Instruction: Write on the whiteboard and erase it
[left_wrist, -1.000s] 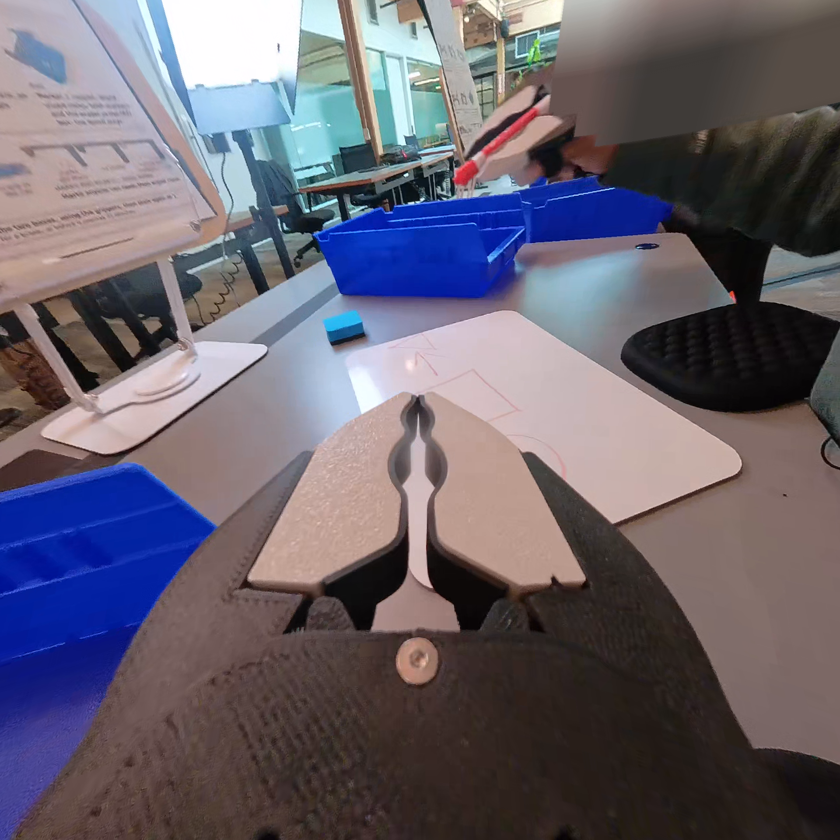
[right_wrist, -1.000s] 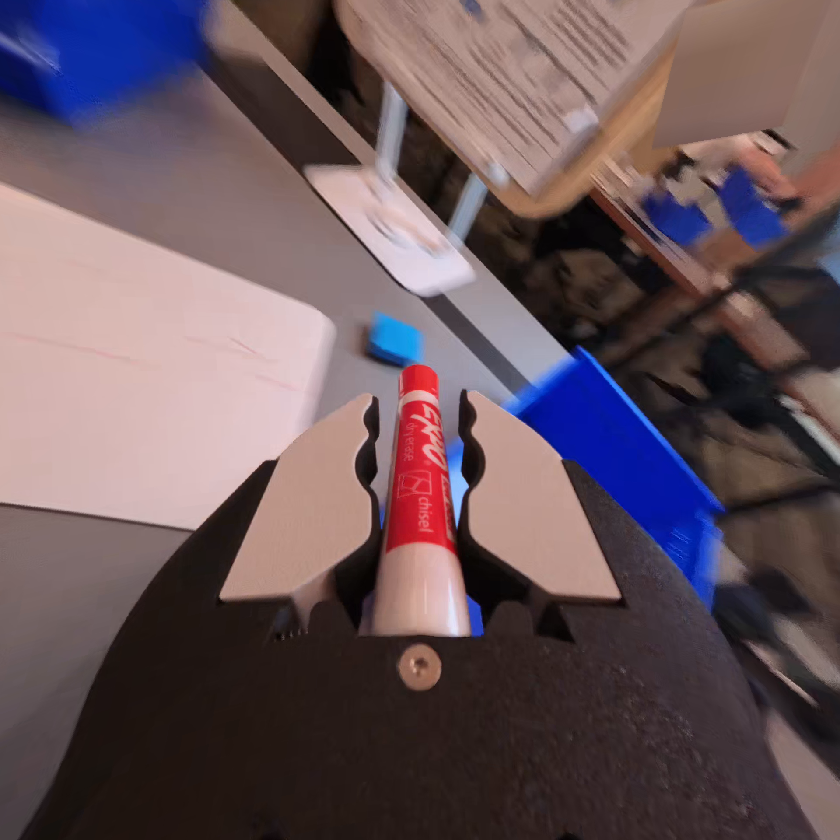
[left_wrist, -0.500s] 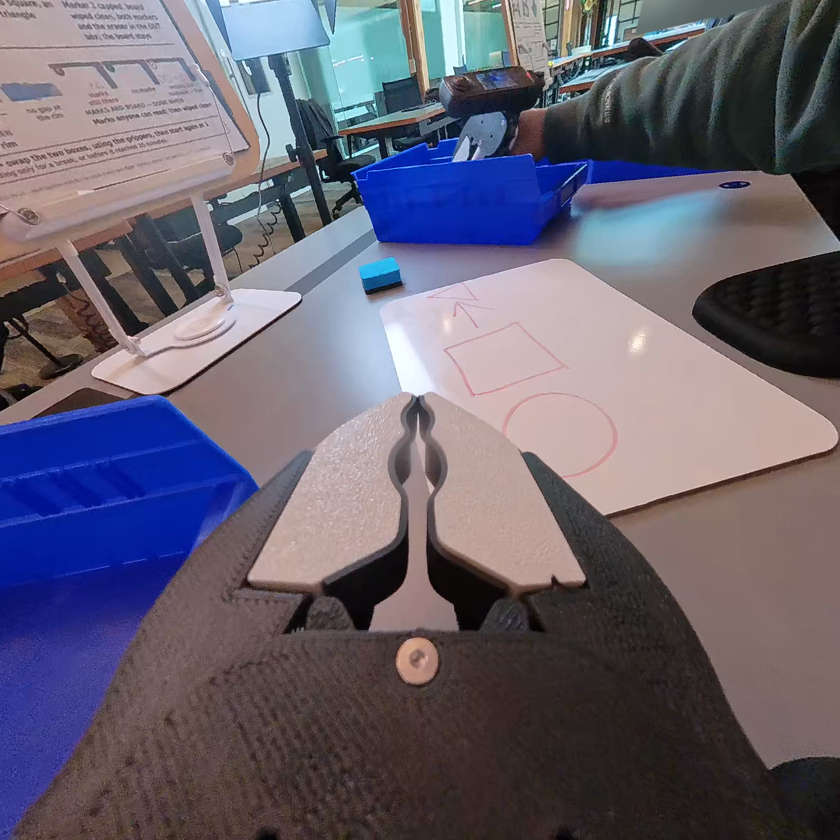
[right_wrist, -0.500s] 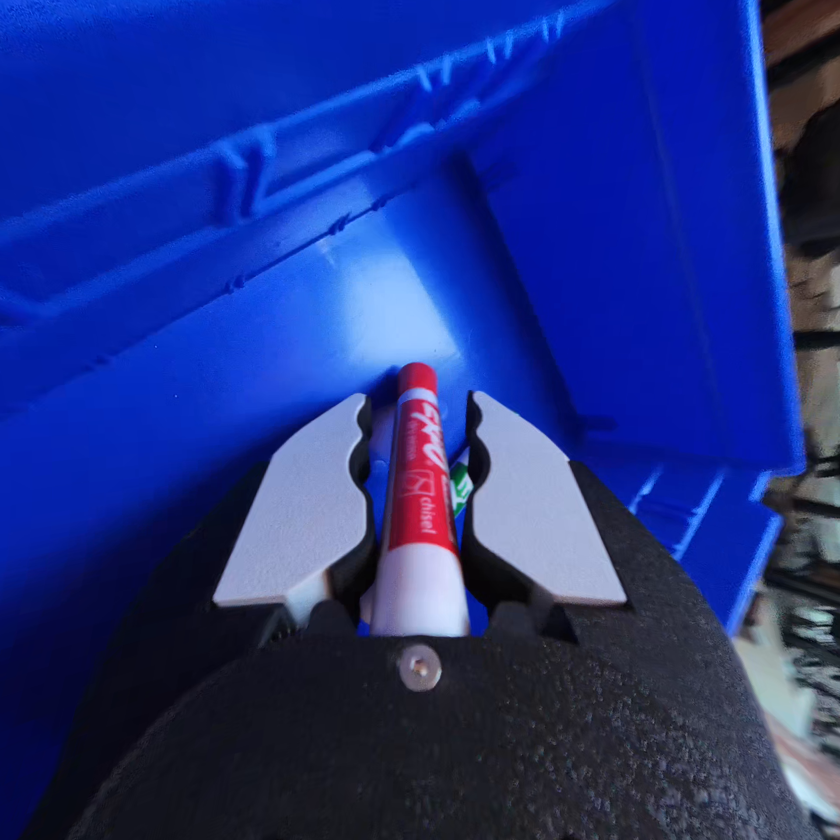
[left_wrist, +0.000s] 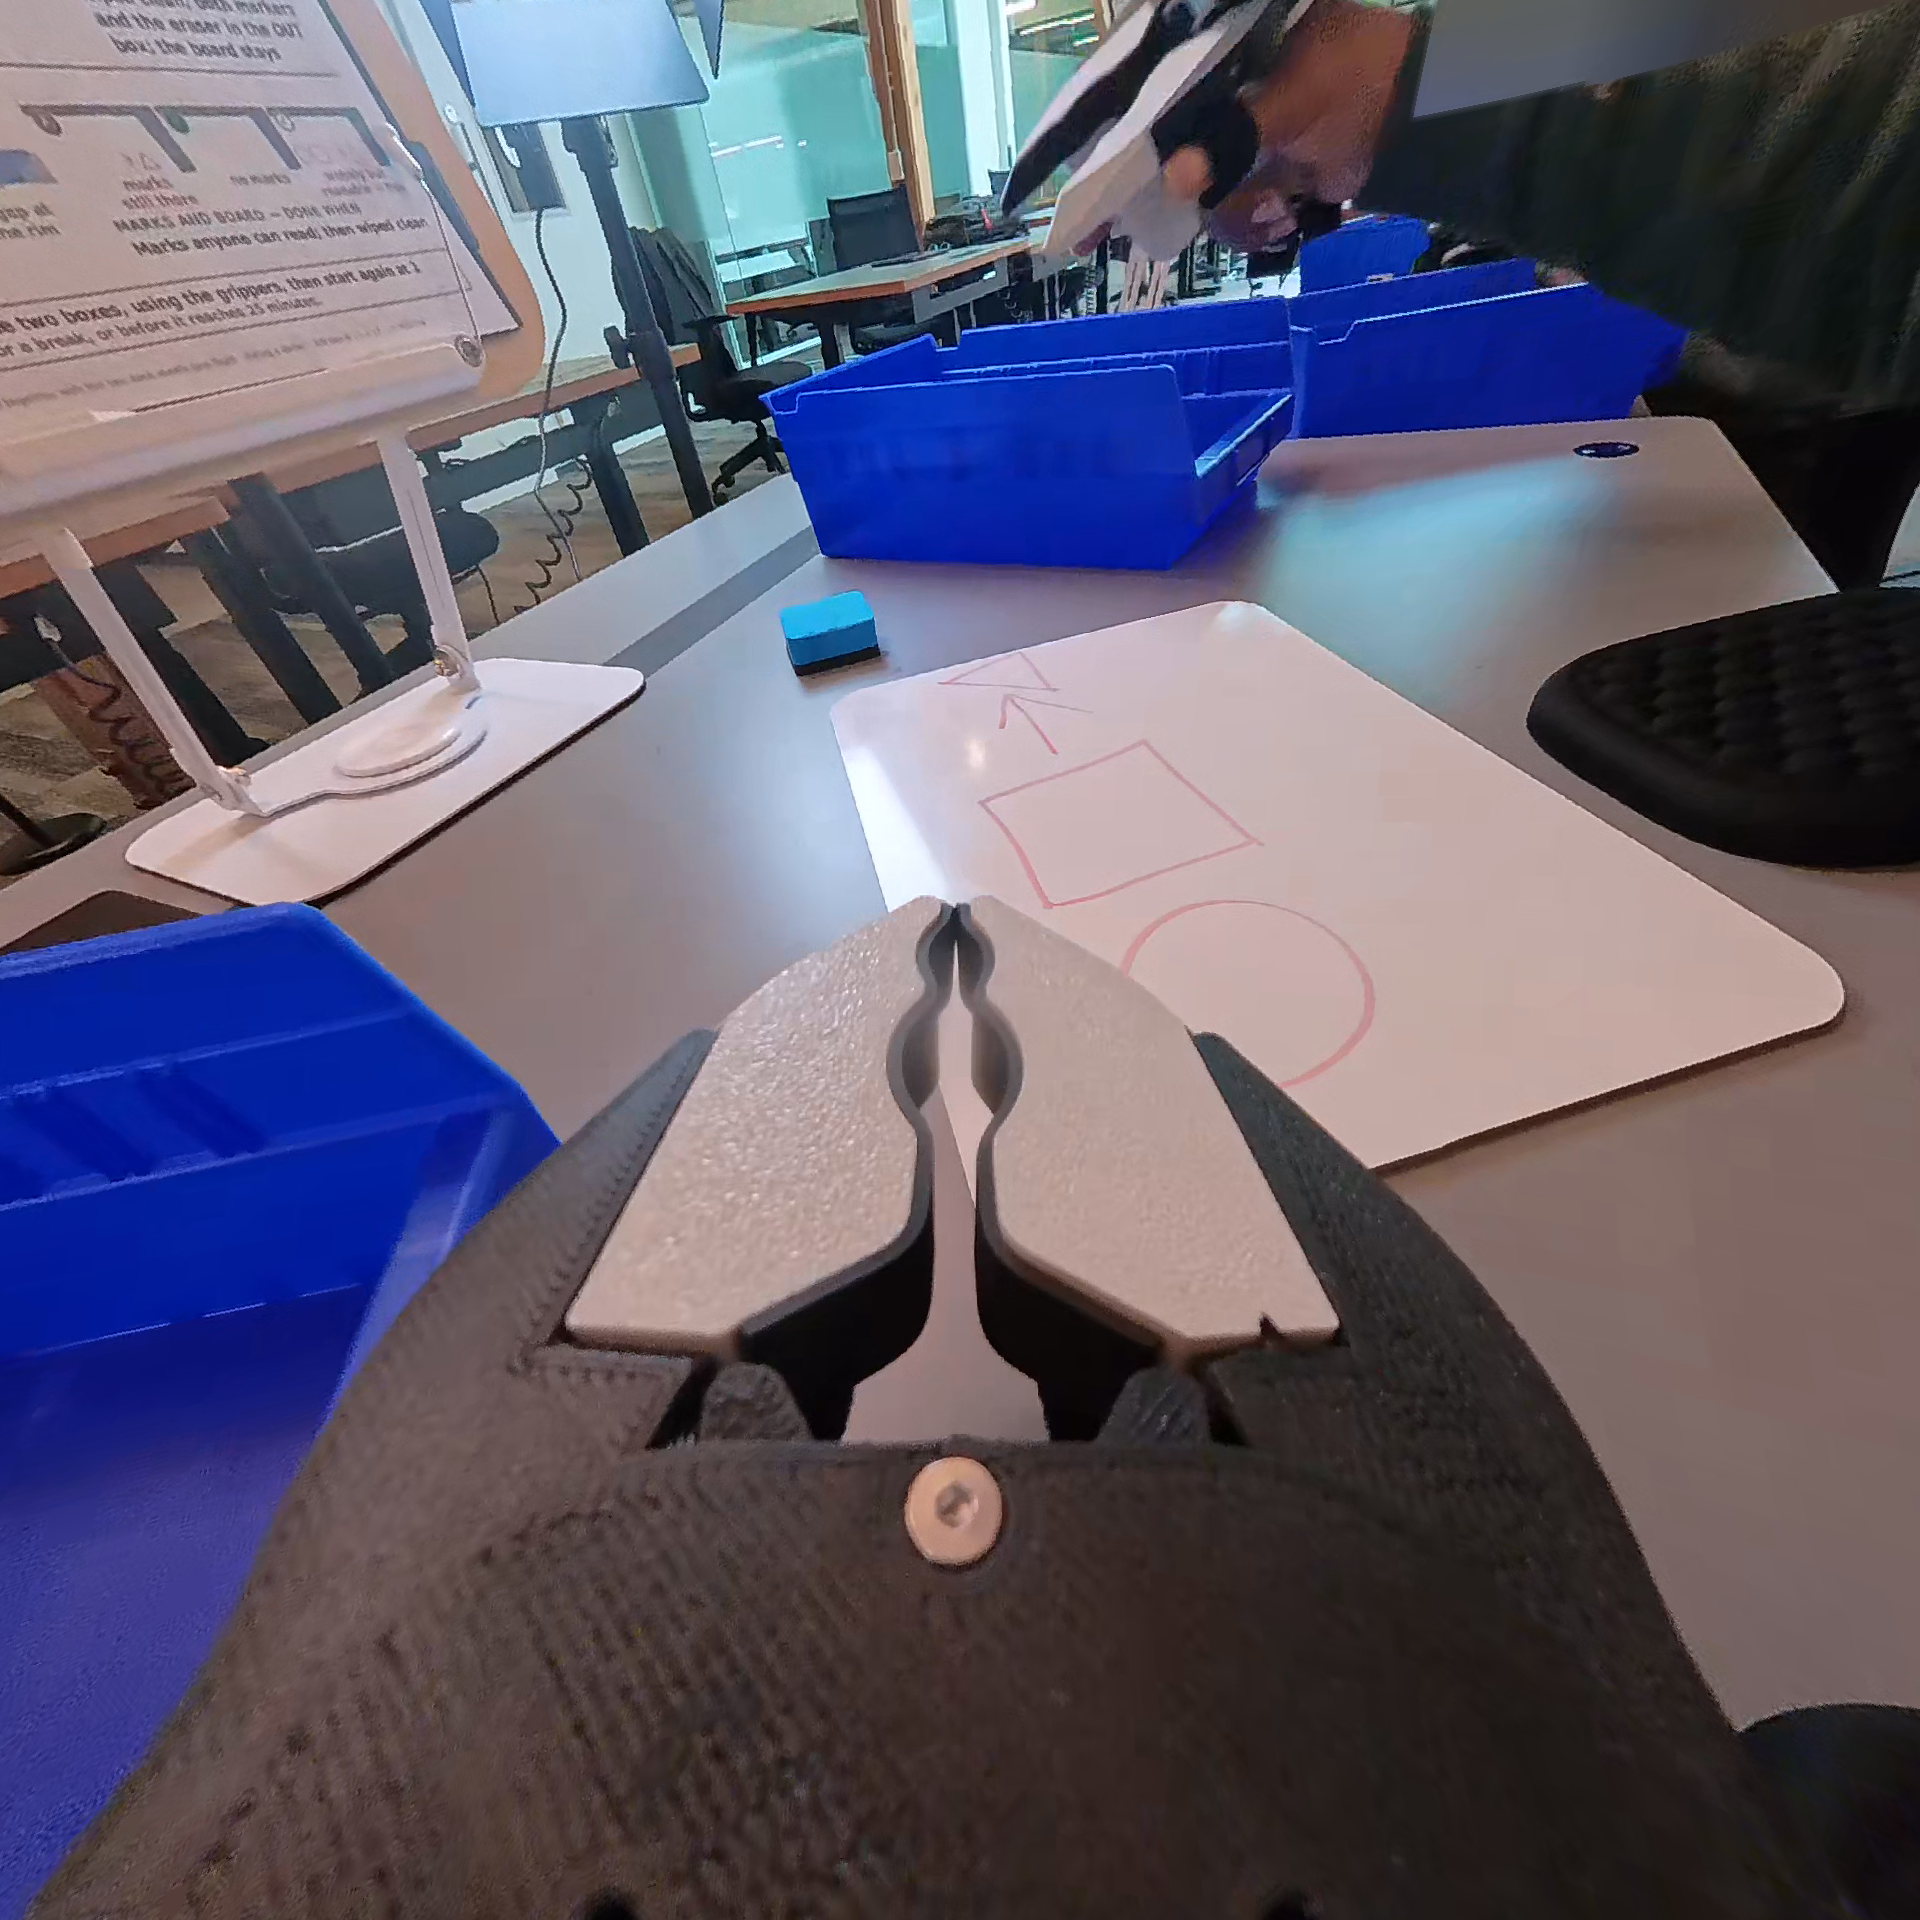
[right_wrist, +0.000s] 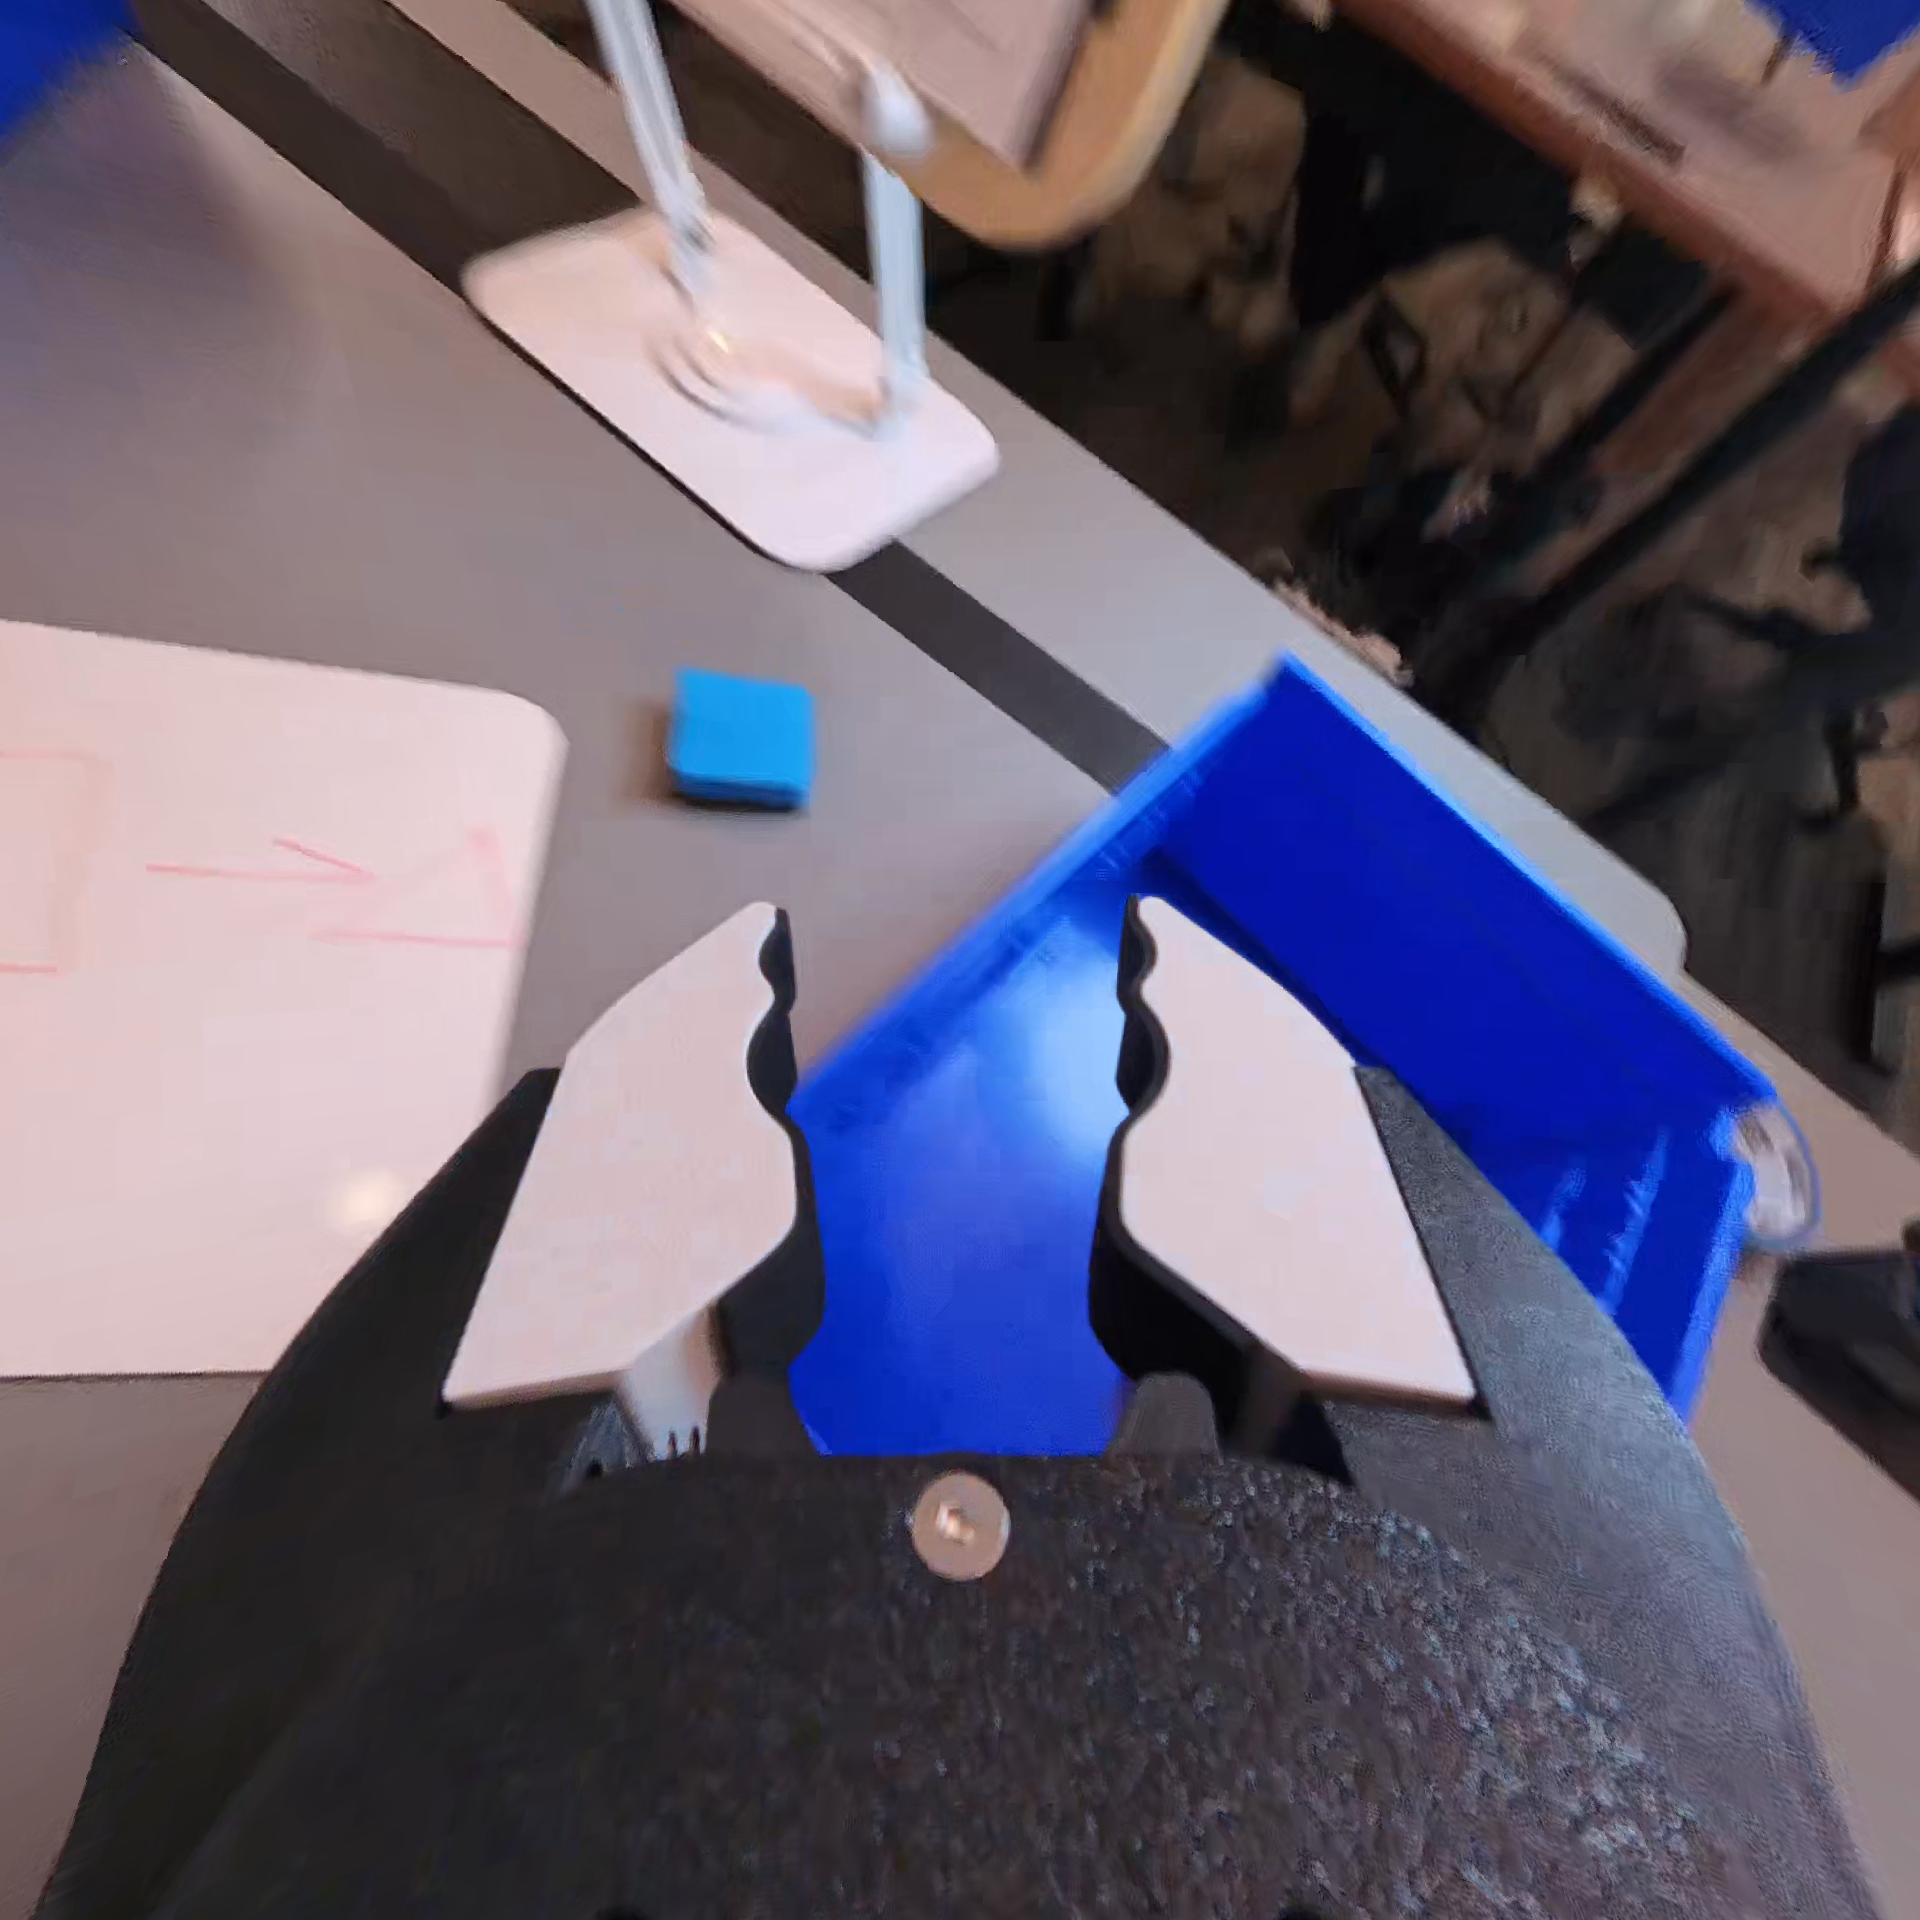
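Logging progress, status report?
Left gripper shut, empty. Right gripper open, empty. Whiteboard marked red; eraser beside it, untouched. Nothing in the way.

Your left gripper (left_wrist: 956, 920) is level and low, its fingers (left_wrist: 800, 1132) pressed together with nothing between them. Your right gripper (right_wrist: 956, 925) is raised high and tilted downward, fingers (right_wrist: 644, 1164) spread wide and empty. Your sleeved right arm (left_wrist: 1704, 187) reaches across.
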